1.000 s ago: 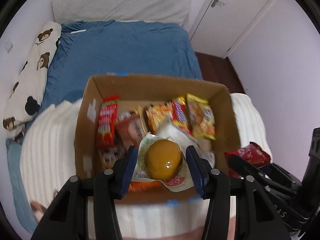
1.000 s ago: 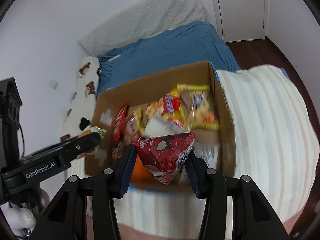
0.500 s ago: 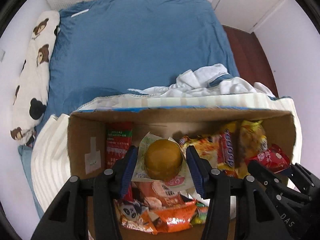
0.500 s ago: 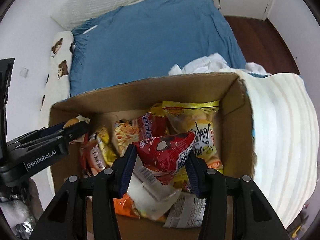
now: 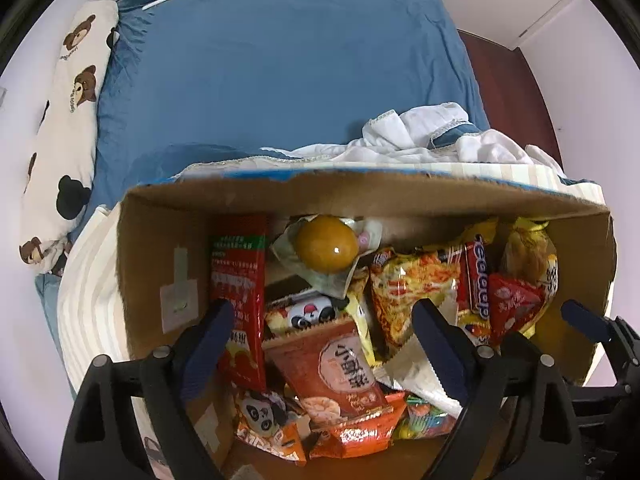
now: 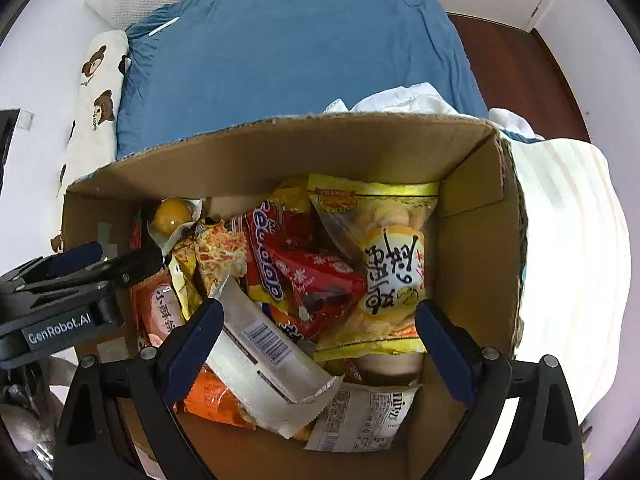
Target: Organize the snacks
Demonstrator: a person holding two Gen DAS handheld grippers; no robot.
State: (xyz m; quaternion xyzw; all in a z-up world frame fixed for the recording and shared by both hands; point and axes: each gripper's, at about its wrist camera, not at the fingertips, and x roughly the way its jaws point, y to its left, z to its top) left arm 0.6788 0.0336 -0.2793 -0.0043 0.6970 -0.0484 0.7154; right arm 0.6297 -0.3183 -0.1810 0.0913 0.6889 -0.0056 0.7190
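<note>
Brown cardboard box, blue bedsheet, bear-patterned white pillow

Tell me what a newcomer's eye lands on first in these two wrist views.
An open cardboard box heaped with bright snack packets sits on a striped cover in front of a blue bed. A round yellow packaged snack lies against the box's far wall, and both grippers hang open and empty above the pile.

- The left camera looks down, close, into the box from its left side.
- The right camera looks down from the right.
- Both see the box and the bed.
</note>
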